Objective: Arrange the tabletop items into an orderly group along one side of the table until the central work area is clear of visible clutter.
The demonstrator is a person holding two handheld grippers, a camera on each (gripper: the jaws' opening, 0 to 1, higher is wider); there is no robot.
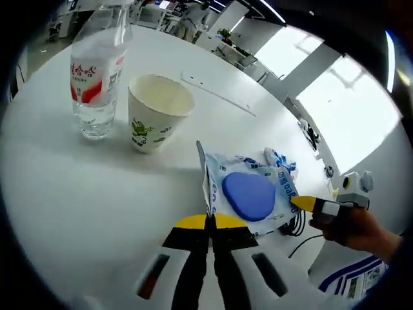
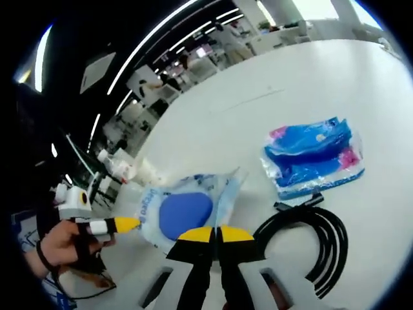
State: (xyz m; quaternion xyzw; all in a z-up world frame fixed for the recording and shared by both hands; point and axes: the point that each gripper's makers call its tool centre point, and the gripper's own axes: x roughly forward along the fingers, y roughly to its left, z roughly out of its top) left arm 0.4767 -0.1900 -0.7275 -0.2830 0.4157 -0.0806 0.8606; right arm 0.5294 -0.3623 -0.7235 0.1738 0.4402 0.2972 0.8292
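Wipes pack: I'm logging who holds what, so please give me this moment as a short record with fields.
wipes pack: lifted over the white table, pinched at two opposite edges
left hand-held gripper: shut on pack edge
right hand-held gripper: shut on opposite edge
bottle: upright on table
paper cup: upright beside bottle
blue packet: flat on table
black cable: coiled beside blue packet

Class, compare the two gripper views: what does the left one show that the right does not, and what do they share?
Left gripper view: a water bottle and paper cup standing side by side. Right gripper view: a blue packet and coiled black cable. Both: the white table and the wipes pack, gripped at opposite edges by the left gripper and right gripper.
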